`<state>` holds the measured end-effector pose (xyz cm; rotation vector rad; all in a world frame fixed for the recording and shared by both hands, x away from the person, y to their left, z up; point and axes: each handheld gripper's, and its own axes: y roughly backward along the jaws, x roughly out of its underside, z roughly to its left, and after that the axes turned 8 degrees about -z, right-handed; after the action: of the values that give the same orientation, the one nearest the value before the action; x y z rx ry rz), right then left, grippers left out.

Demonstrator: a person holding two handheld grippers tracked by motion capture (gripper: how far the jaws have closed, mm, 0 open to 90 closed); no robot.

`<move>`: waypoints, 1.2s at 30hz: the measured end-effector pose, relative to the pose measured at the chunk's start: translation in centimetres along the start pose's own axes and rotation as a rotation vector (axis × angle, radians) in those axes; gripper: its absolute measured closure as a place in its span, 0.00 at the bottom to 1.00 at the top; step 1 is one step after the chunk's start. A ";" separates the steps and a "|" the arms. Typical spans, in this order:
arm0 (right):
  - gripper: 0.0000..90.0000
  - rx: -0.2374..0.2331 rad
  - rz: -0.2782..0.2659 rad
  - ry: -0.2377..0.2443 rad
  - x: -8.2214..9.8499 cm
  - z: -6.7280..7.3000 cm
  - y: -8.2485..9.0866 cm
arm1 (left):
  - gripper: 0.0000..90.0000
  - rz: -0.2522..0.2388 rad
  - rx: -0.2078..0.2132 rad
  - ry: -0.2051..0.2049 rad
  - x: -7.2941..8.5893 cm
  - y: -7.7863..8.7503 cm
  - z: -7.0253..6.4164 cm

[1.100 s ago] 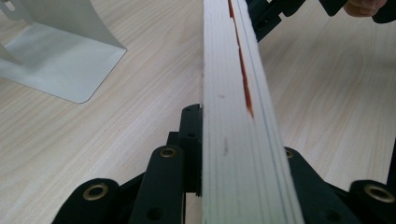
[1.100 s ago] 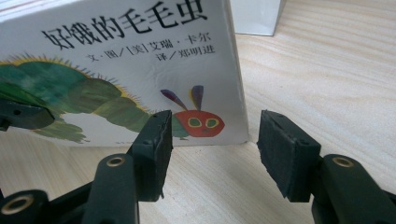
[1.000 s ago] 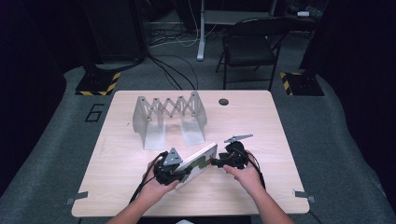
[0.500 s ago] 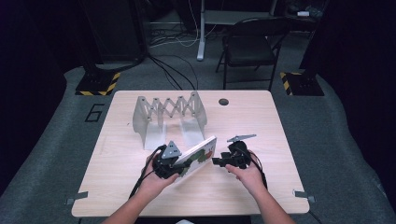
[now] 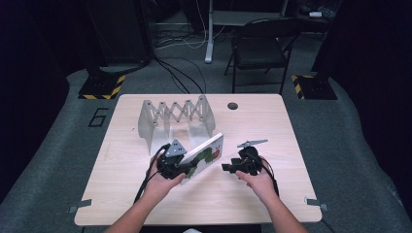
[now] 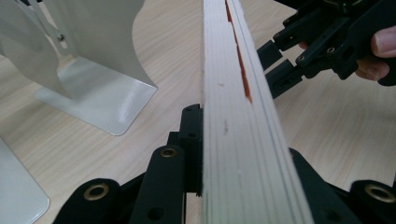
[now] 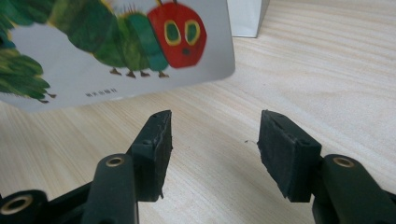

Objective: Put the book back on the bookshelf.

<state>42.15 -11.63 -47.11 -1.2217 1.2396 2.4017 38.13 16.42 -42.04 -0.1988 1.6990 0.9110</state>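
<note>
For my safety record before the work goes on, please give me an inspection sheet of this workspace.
Surface: light wooden table, with a round dark hole near the far edge.
Job's things: caterpillar picture book, tilted, one end lifted; white expanding rack standing behind it.
Clutter: nothing seen.
Grippers: left gripper shut on the book's edge; right gripper open, its fingers apart and short of the book.
Cables: black cable trailing from the left gripper; more on the floor behind.
Surroundings: grey carpet, folding chair, two striped stand bases.

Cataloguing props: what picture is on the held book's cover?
A green caterpillar with a red face on the white board book; right gripper view shows it best.
</note>
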 end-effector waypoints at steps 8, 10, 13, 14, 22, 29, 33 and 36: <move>0.49 0.005 -0.001 -0.003 0.0 -0.2 0.1 | 0.84 -0.019 -0.055 0.017 -0.5 1.7 1.2; 0.49 0.007 0.000 0.001 0.1 -0.2 0.2 | 0.84 -0.032 -0.073 0.032 -0.4 2.1 1.5; 0.49 0.010 0.005 -0.014 0.1 -0.3 0.3 | 0.84 -0.032 -0.100 0.036 -0.4 3.0 2.2; 0.49 0.009 0.003 -0.010 0.1 -0.3 0.3 | 0.84 -0.033 -0.102 0.042 -0.3 3.2 2.4; 0.49 0.013 0.008 -0.014 0.2 -0.5 0.2 | 0.84 -0.042 -0.149 0.066 -0.6 5.0 3.4; 0.49 0.016 0.010 -0.019 0.3 -0.7 0.2 | 0.84 -0.031 -0.190 0.089 -0.8 6.4 4.2; 0.49 0.018 0.008 -0.017 0.4 -0.7 0.2 | 0.84 -0.039 -0.209 0.106 -0.8 7.2 4.7; 0.49 0.019 0.012 -0.018 0.4 -0.8 0.2 | 0.84 -0.051 -0.226 0.114 -0.8 7.8 5.0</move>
<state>42.25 -12.43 -47.50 -1.1886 1.2653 2.3975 37.79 24.74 -38.01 -0.4510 1.6854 1.0697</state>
